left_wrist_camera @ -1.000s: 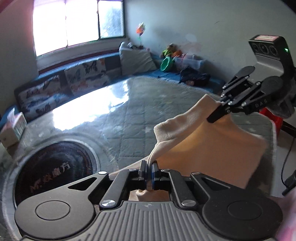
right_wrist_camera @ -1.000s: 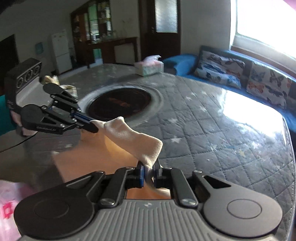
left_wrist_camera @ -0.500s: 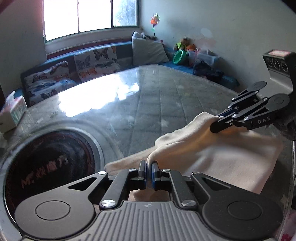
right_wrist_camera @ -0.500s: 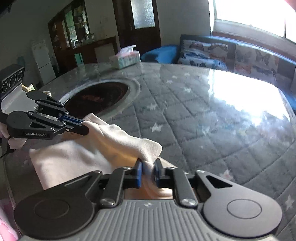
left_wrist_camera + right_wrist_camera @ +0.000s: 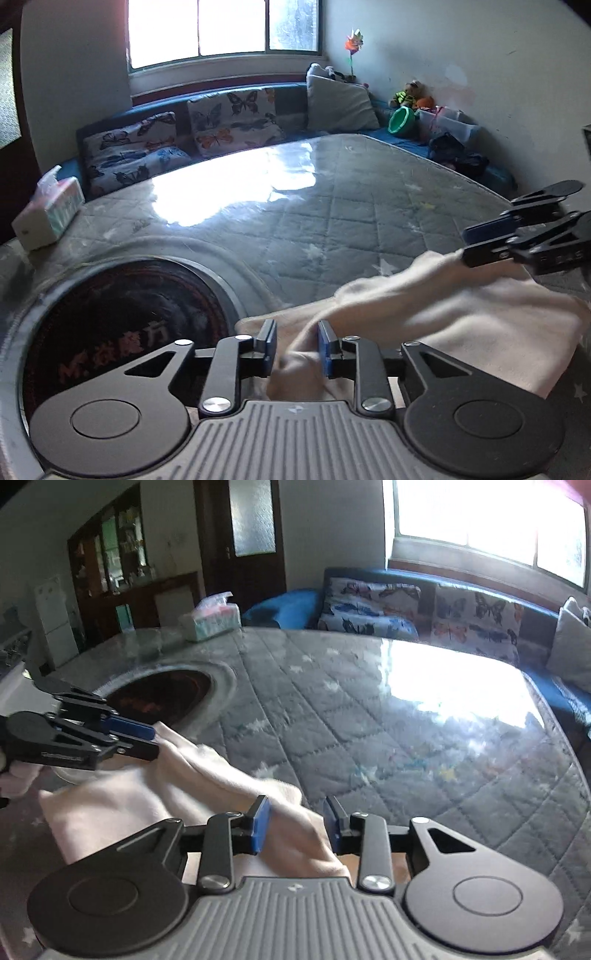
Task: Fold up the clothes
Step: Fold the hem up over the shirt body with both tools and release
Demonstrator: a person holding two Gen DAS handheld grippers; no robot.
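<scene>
A pale cream cloth (image 5: 443,321) lies folded over on the grey quilted table (image 5: 332,229), its folded edge running from one gripper to the other. My left gripper (image 5: 297,338) sits low over the cloth's left corner. Its jaws are opening, and the corner lies loose between the blue pads. My right gripper (image 5: 295,810) is over the other corner of the cloth (image 5: 147,801), and its jaws are also opening with a ridge of fabric between them. Each gripper shows in the other's view: right gripper (image 5: 468,244), left gripper (image 5: 154,741), both with jaws parted at the fold.
A round dark hob plate (image 5: 110,332) is set into the table just left of the cloth. A tissue box (image 5: 48,218) stands at the far left edge. A blue sofa with butterfly cushions (image 5: 229,118) runs under the window behind the table.
Both grippers came down and forward, laying the lifted cloth edge onto the table. Both pairs of jaws went from shut on the cloth corners to parted, letting the fabric go slack.
</scene>
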